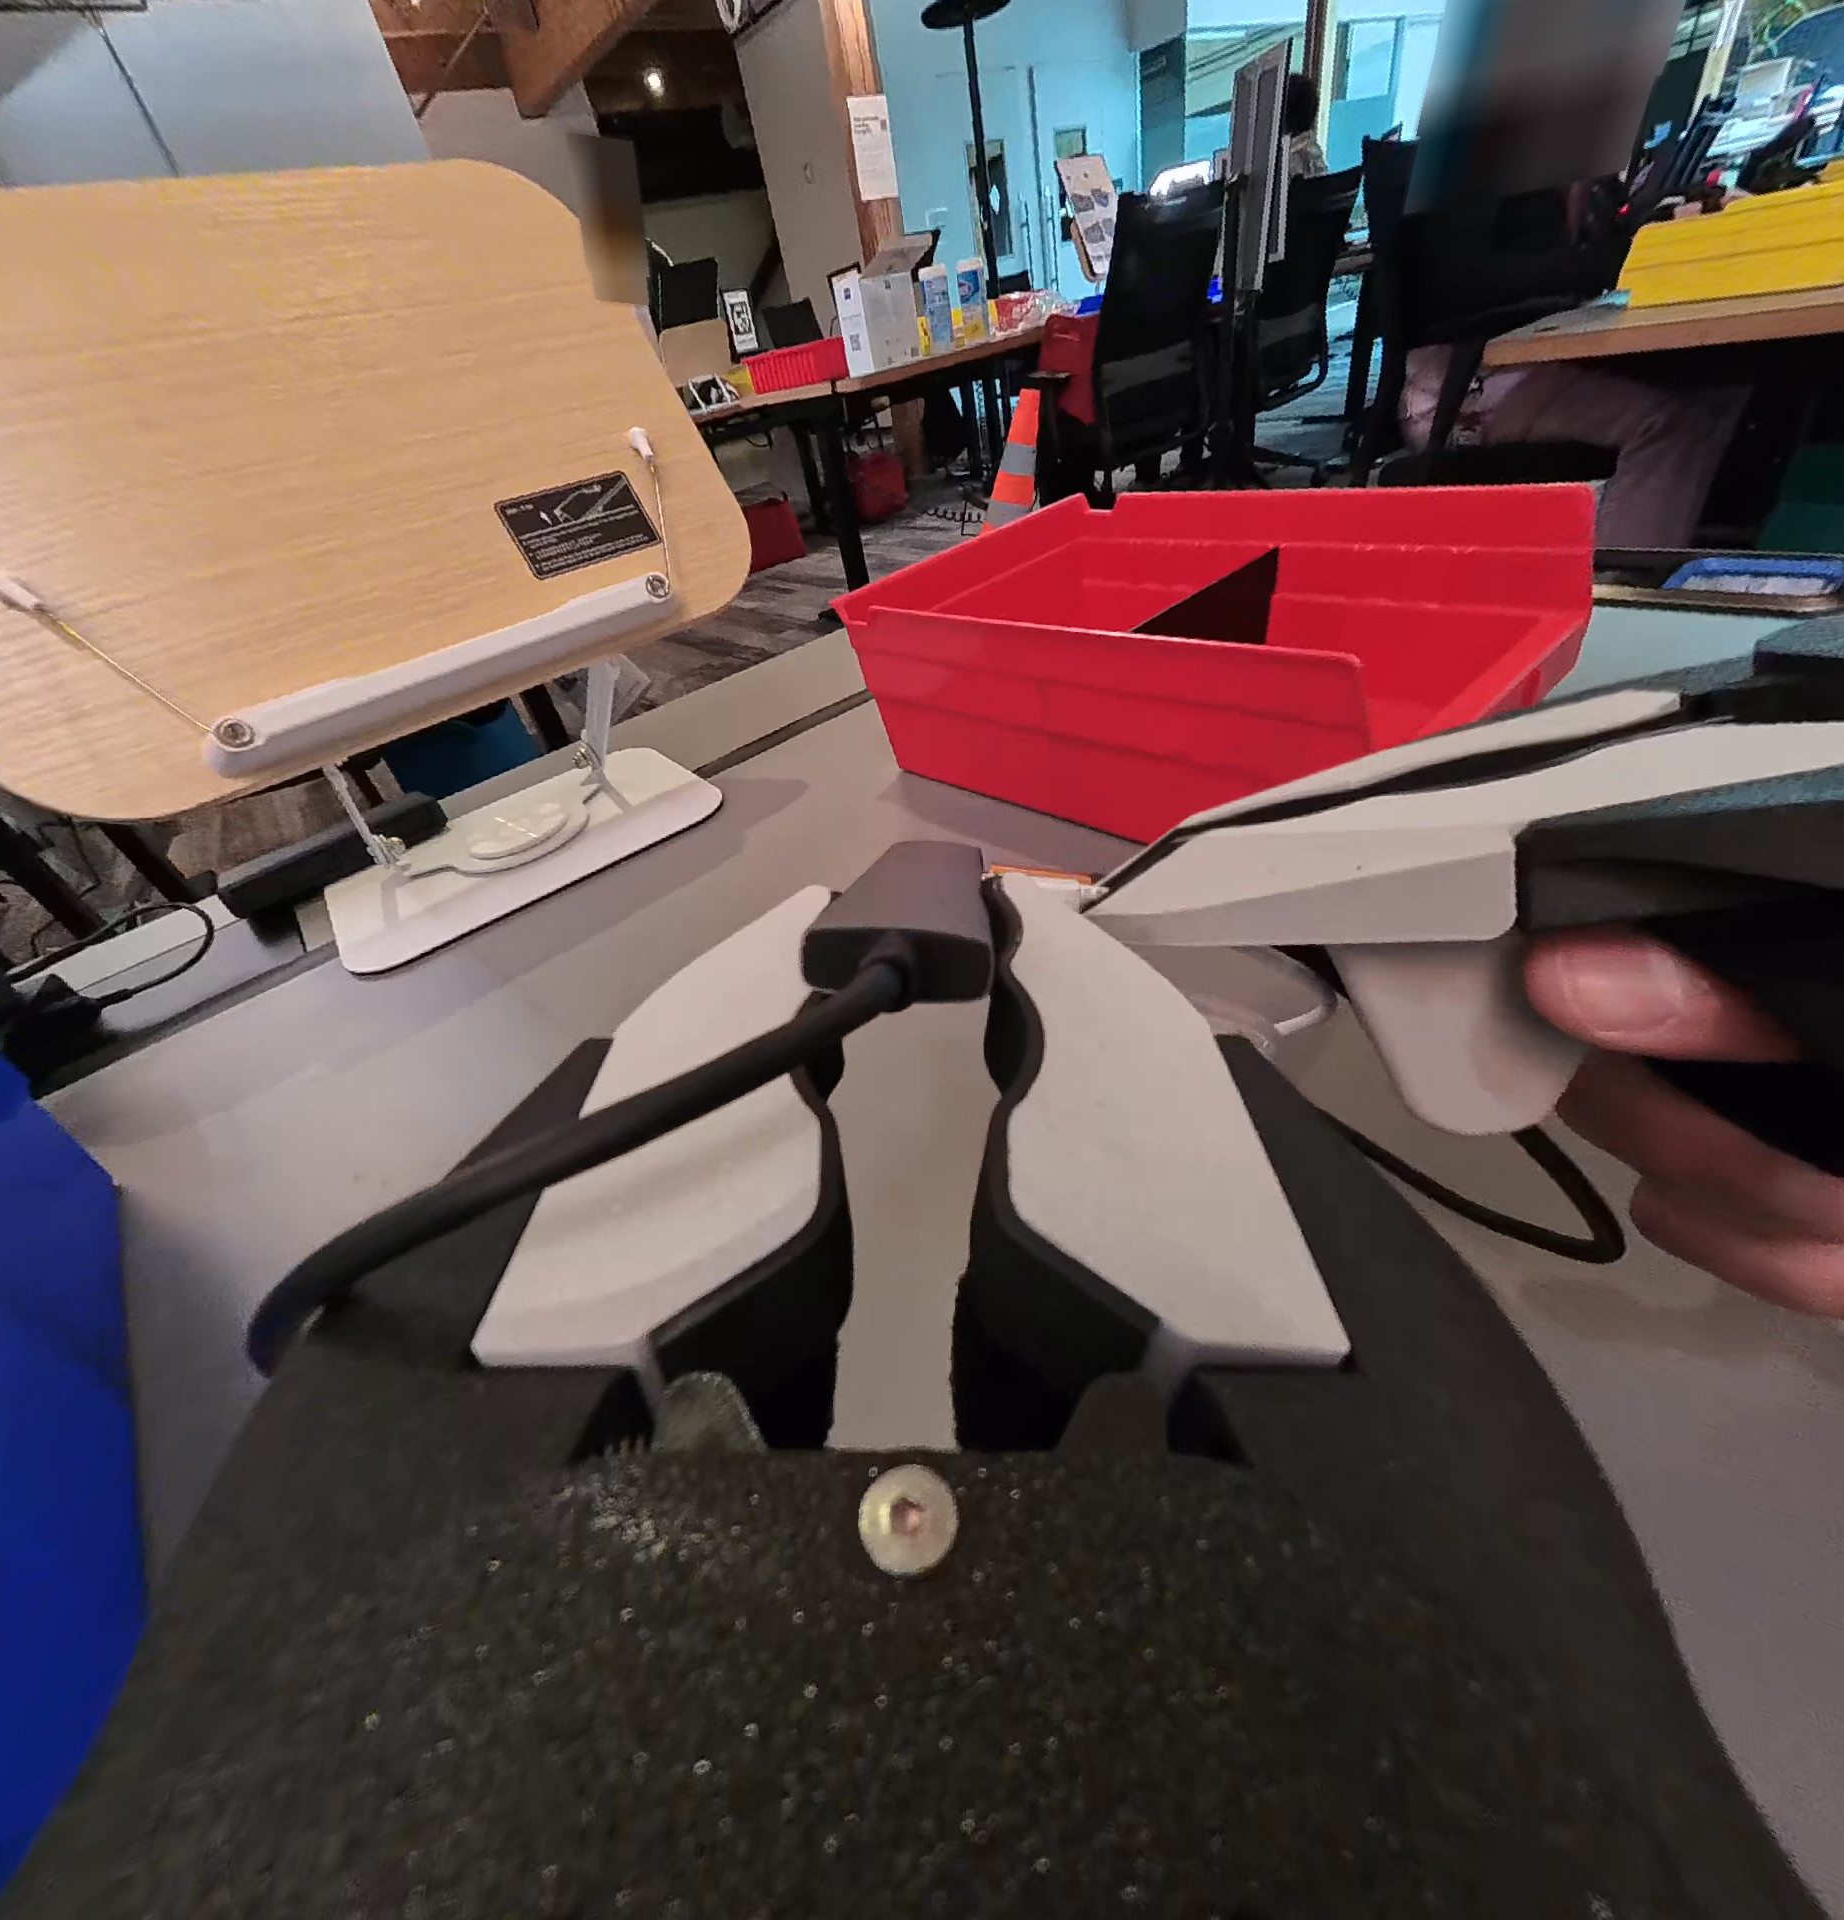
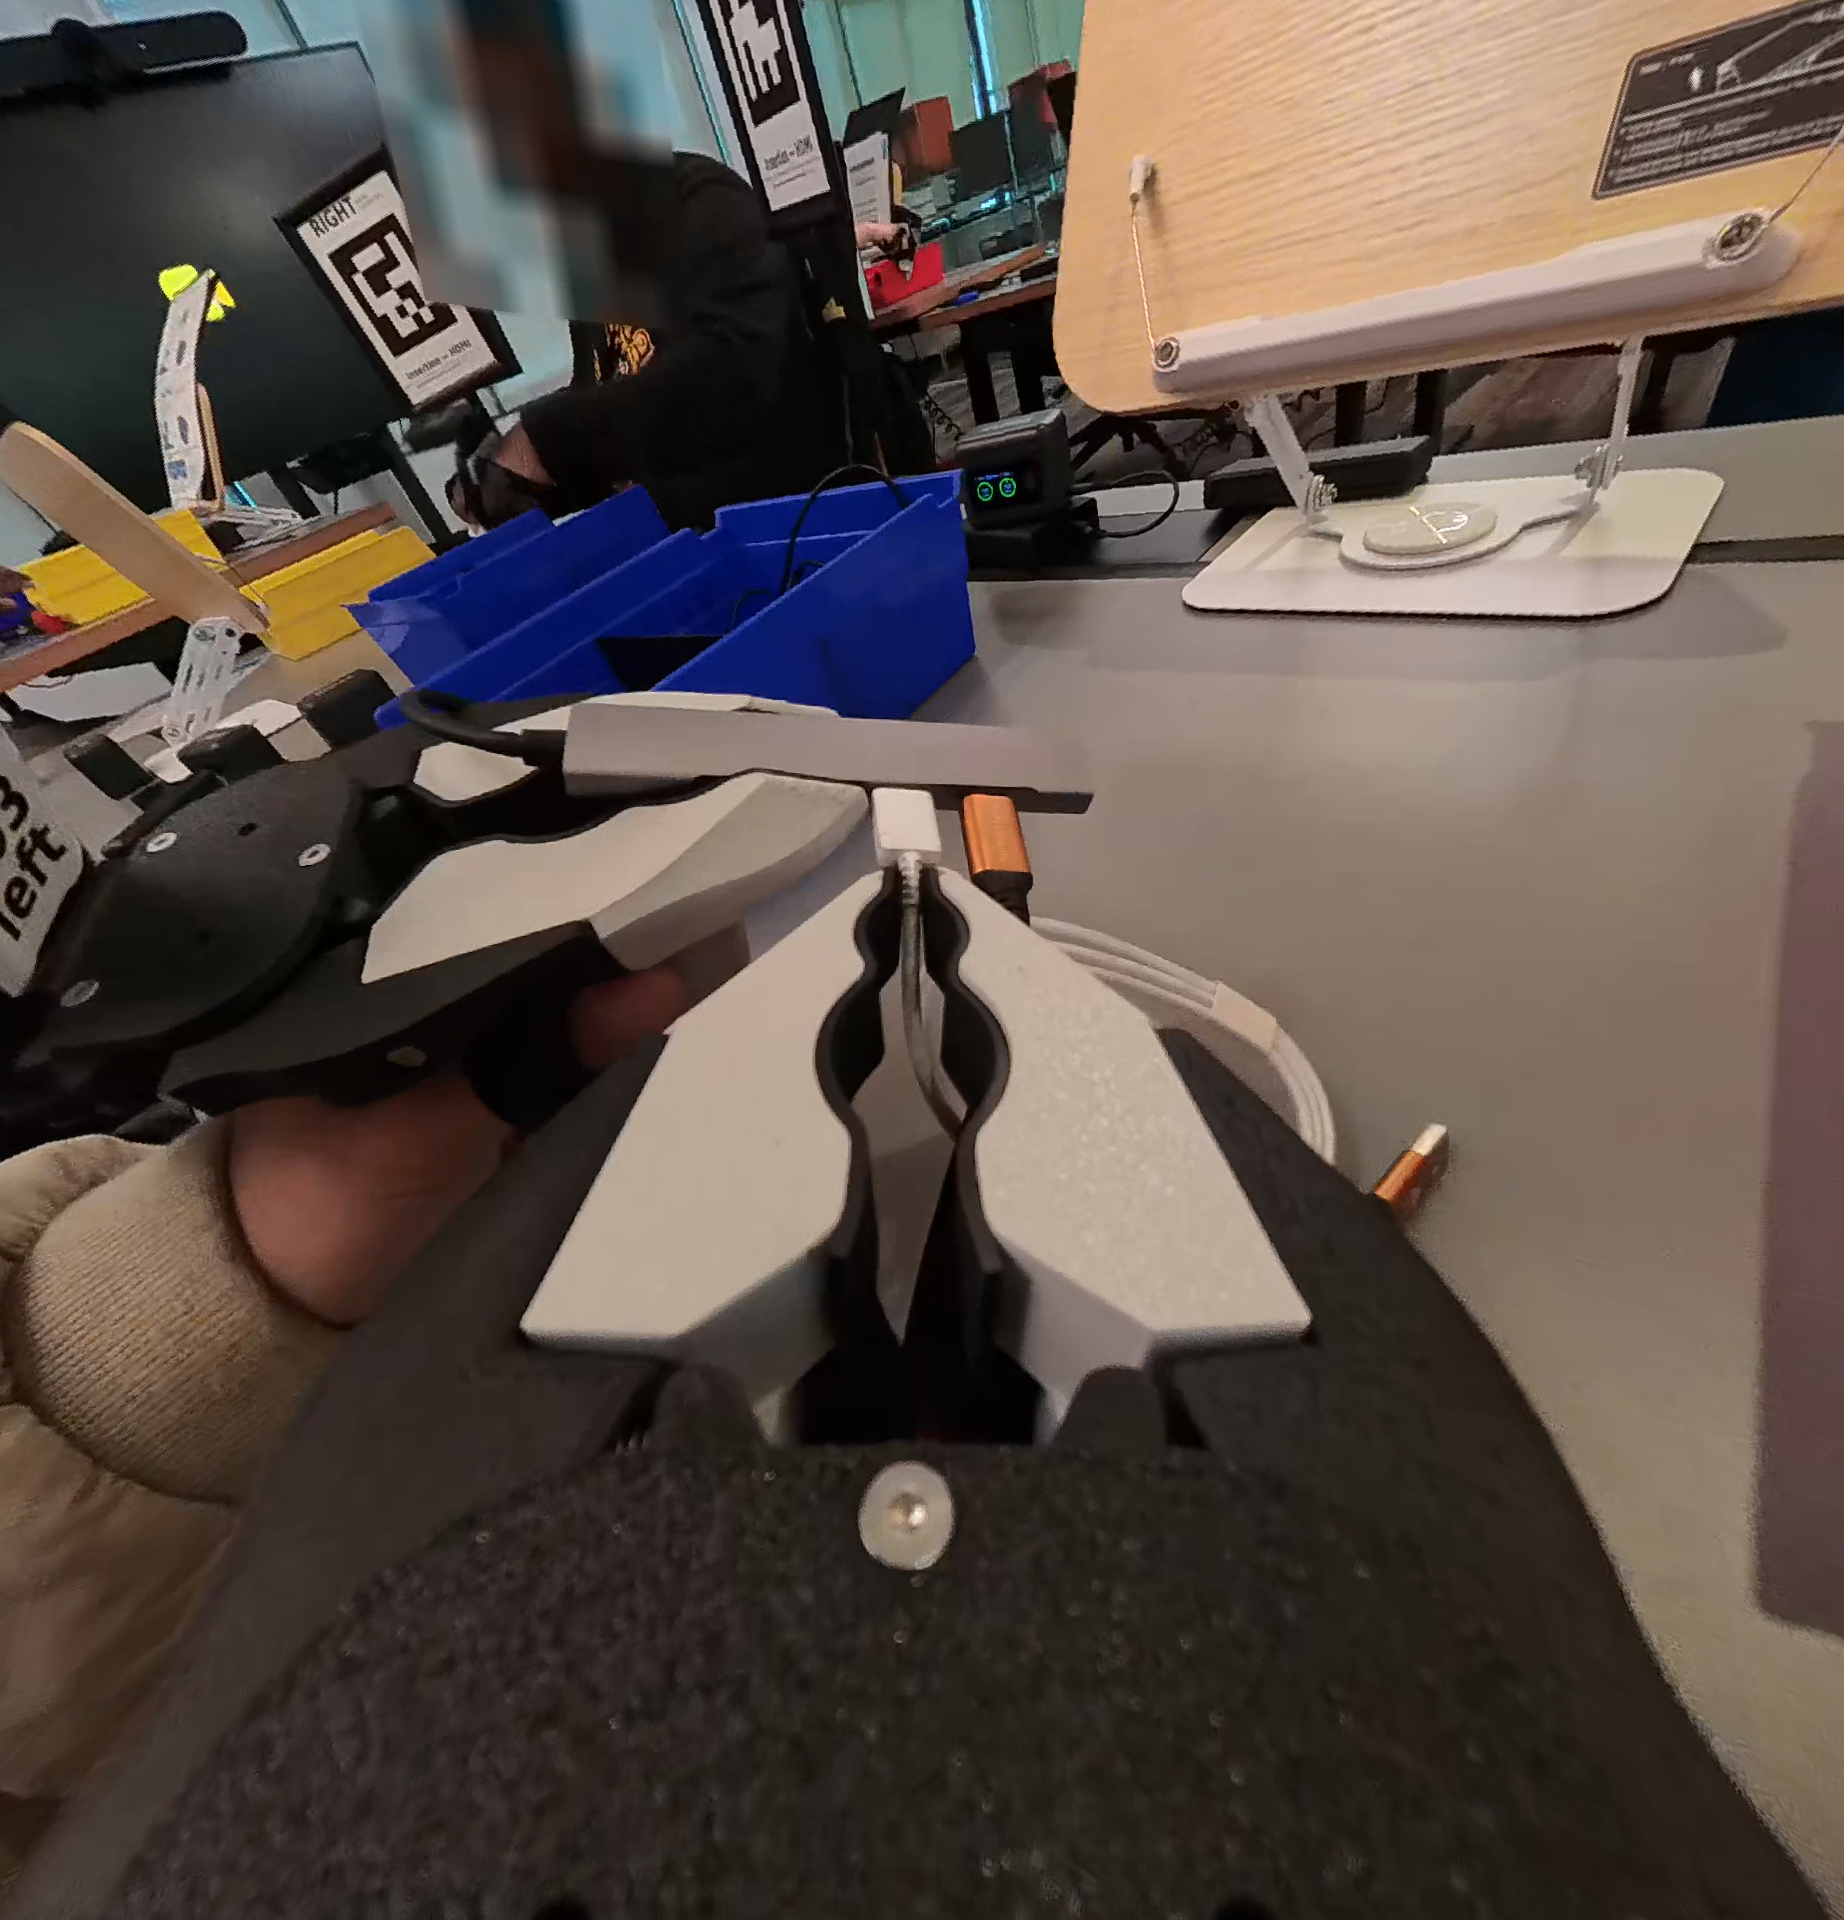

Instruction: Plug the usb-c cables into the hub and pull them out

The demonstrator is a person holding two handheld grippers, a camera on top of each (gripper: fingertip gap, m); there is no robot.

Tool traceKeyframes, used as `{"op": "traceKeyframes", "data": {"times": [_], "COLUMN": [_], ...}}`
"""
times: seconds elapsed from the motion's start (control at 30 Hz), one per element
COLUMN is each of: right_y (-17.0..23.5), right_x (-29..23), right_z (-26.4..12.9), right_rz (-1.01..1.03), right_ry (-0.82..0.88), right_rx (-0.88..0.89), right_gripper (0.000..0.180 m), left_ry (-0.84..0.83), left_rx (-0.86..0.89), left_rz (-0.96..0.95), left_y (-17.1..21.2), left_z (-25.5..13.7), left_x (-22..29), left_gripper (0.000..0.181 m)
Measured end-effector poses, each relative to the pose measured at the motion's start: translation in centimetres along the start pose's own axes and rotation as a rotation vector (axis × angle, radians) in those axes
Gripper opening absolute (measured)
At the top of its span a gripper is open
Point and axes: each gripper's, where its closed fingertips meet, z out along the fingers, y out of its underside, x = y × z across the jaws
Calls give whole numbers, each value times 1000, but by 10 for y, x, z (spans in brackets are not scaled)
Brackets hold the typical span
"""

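Note:
My left gripper (image 1: 913,904) is shut on the grey usb hub (image 1: 902,914), holding it just above the grey table; the hub's black lead (image 1: 585,1127) trails back to the left. In the right wrist view the hub (image 2: 824,753) lies flat between the left gripper's fingers (image 2: 689,842). A white usb-c plug (image 2: 905,821) and an orange usb-c plug (image 2: 996,844) sit side by side against the hub's near edge. My right gripper (image 2: 910,883) is shut on the white cable just behind its plug. It comes in from the right in the left wrist view (image 1: 1094,896).
The white cable lies coiled (image 2: 1240,1029) on the table, with a loose orange connector (image 2: 1411,1174) beside it. A wooden book stand (image 1: 305,468) stands at the back, with a red bin (image 1: 1209,675), a blue bin (image 2: 710,613) and a dark mat (image 2: 1832,1143) around the table.

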Motion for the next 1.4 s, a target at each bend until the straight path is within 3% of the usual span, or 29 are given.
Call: {"op": "traceKeyframes", "data": {"times": [0.57,0.63,0.67,0.7,0.83,0.9,1.03,1.13,1.23,1.33,1.4], "right_y": [19,21,21,20,42,78,116,117,84,48,55], "right_x": [34,32,28,22,-3,-17,-30,-33,-30,37,67], "right_z": [-8,-14,-20,-25,-13,-7,-20,-33,-48,-36,-29], "right_rz": [127,123,107,89,-61,-189,-379,-407,-328,-195,-109], "right_ry": [70,71,65,48,-41,-137,-271,-391,-501,-228,-103], "right_rx": [-87,-94,-92,-82,-193,-365,-537,-564,-466,-371,-406], "right_gripper": [3,3,3,3,3,3,4,30,35,34,37], "left_ry": [59,-212,-219,-203,-150,-151,-134,-130,-127,-148,-149], "left_rx": [-145,-213,-190,-141,-123,-120,-106,-109,-100,-95,-88], "left_rz": [-98,-159,-301,-373,-42,-82,-137,-158,-152,-125,-135], "left_y": [23,41,45,39,11,16,25,28,26,25,25], "left_z": [31,23,17,9,12,16,11,3,-3,-8,-9], "left_x": [17,-47,-76,-91,-46,-48,-64,-68,-69,-74,-76], "left_gripper": [24,23,23,23,23,23,23,23,23,23,23]}}
